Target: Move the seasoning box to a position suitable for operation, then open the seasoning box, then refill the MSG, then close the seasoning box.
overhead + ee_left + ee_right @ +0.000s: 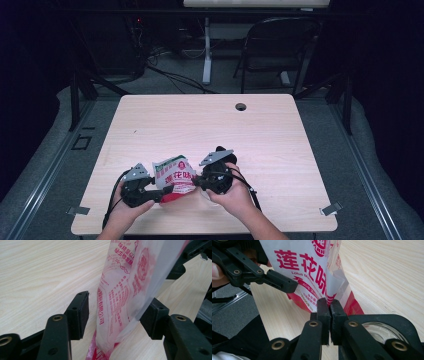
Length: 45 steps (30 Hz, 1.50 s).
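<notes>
1. We see a white and red seasoning packet (173, 177) printed with red Chinese characters, held up off the table (280, 145) near its front edge, between the two tools.
2. The left tool (159, 196), held in the person's left hand (125, 210), is at the packet's left side in the high view.
3. In the left gripper view its jaws stand spread wide, with the packet (120, 297) hanging between them; the right-hand jaw touches the packet's translucent edge, while the other jaw stands apart from it, so this tool is released rather than clamped.
4. The right tool (197, 182), held in the person's right hand (235, 197), is at the packet's right side in the high view.
5. In the right gripper view its jaws are pressed together on a lower edge of the packet (312, 270), just beside the red band at the bottom, so this tool is grasping the packet.
6. That same view shows the left tool (287, 285) farther off, one black jaw lying across the printed front of the packet.
7. A round clear part sits in the body of the right tool at the lower right of the right gripper view.
8. Beyond the table, a dark folding chair (280, 45) stands on the grey floor.
</notes>
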{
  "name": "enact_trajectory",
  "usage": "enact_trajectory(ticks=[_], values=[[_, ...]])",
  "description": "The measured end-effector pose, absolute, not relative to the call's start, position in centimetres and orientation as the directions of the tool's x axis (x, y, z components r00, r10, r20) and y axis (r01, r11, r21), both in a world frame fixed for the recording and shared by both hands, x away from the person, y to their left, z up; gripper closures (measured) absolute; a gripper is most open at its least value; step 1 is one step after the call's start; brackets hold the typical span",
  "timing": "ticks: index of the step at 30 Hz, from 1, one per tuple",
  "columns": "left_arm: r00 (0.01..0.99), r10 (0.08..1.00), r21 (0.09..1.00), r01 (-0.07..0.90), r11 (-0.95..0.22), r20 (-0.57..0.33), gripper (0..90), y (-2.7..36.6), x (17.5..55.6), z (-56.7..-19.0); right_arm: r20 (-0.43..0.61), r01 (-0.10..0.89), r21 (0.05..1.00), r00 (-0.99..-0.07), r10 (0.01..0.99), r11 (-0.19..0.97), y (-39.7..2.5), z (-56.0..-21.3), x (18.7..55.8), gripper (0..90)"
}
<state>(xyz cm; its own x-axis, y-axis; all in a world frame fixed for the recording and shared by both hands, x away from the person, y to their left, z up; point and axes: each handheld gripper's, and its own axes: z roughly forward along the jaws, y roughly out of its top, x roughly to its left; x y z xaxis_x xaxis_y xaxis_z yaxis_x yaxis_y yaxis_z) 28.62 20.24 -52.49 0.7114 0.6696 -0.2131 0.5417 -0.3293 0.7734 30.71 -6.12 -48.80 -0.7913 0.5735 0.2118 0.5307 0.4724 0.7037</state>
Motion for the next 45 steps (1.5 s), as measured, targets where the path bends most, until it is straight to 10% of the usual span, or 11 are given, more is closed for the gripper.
enact_trajectory(ticks=[45], values=[[0.708,0.652,0.718,0.599,-0.353,-0.270,29.4,18.3,29.4,-56.5,0.213,0.539,0.680,-0.794,0.569,0.497,-6.5,-49.5,30.3,83.2]])
